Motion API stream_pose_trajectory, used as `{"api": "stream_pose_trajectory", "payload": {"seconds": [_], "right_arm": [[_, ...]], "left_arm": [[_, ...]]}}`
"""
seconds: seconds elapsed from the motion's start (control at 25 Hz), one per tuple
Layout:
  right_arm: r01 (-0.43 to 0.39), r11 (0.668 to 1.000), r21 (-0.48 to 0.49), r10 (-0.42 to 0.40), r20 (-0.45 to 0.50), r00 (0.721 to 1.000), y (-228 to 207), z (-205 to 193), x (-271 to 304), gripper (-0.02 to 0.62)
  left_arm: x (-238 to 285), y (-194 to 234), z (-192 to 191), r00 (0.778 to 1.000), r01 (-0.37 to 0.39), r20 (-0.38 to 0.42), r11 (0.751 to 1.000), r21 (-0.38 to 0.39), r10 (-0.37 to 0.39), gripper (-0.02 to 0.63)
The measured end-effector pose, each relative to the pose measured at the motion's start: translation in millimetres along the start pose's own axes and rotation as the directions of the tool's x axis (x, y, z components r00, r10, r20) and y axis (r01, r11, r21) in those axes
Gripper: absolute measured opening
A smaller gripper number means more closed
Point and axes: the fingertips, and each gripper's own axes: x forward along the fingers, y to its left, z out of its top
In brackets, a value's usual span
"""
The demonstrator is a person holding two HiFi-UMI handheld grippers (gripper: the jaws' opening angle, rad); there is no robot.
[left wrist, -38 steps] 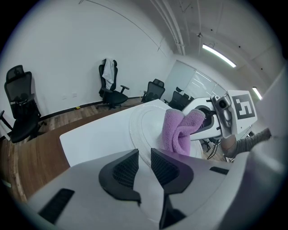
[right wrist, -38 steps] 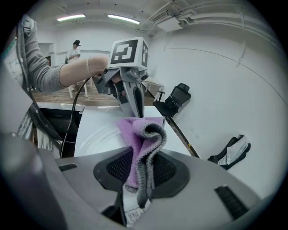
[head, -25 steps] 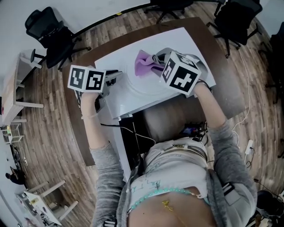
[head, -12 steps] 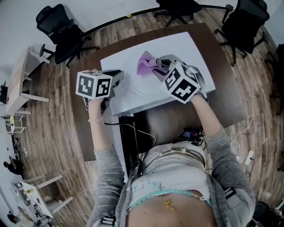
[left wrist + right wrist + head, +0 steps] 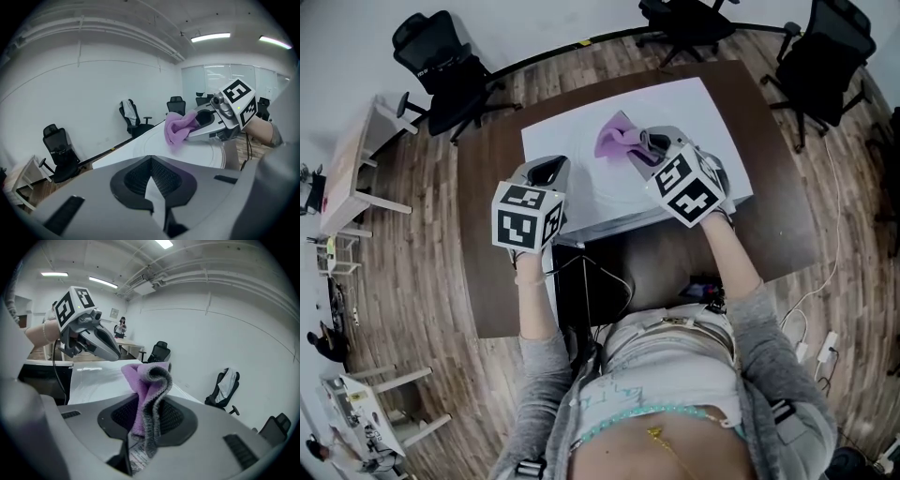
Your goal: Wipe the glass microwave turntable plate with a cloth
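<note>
Purple cloth (image 5: 614, 139) is bunched in the right gripper (image 5: 639, 146), over the far part of the glass plate (image 5: 605, 189). The plate lies flat on the white sheet (image 5: 698, 101) covering the brown bench (image 5: 487, 169). Head view: the left gripper (image 5: 547, 171) sat lower at the sheet's left edge a second ago; now it is raised, swung in near the plate's left rim, and touching nothing. Left gripper view: jaws have just been closing and now meet with nothing between them; the plate (image 5: 189, 150) lies ahead and below, apart from them. Beyond it the right gripper (image 5: 196, 126) presses the cloth (image 5: 177, 130) onto or just above the glass; contact cannot be told. Right gripper view: jaws are clamped on the cloth (image 5: 149, 390), a fold standing up between them; the left gripper (image 5: 112, 355) hangs opposite, above the sheet. Judgement: no gripper steadies the plate, so the wiping falls to the right gripper alone, and the plate may slide under a firm stroke.
</note>
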Motion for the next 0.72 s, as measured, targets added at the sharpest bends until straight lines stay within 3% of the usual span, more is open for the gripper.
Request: {"api": "stream_pose_trajectory", "payload": {"seconds": [0.28, 0.72], "right_arm": [[0.012, 0.997, 0.075, -0.017, 0.071, 0.997, -1.4, 3.1, -20.0, 0.112], [0.029, 0.986, 0.164, -0.061, 0.192, 0.980, 5.0, 12.7, -49.7, 0.112]], "left_arm": [[0.6, -23.9, 19.7, 0.990, -0.034, 0.135, 0.998, -0.045, 0.040, 0.012], [2.0, -67.3, 37.3, 0.947, 0.012, 0.318, 0.986, -0.168, 0.043, 0.011]]}}
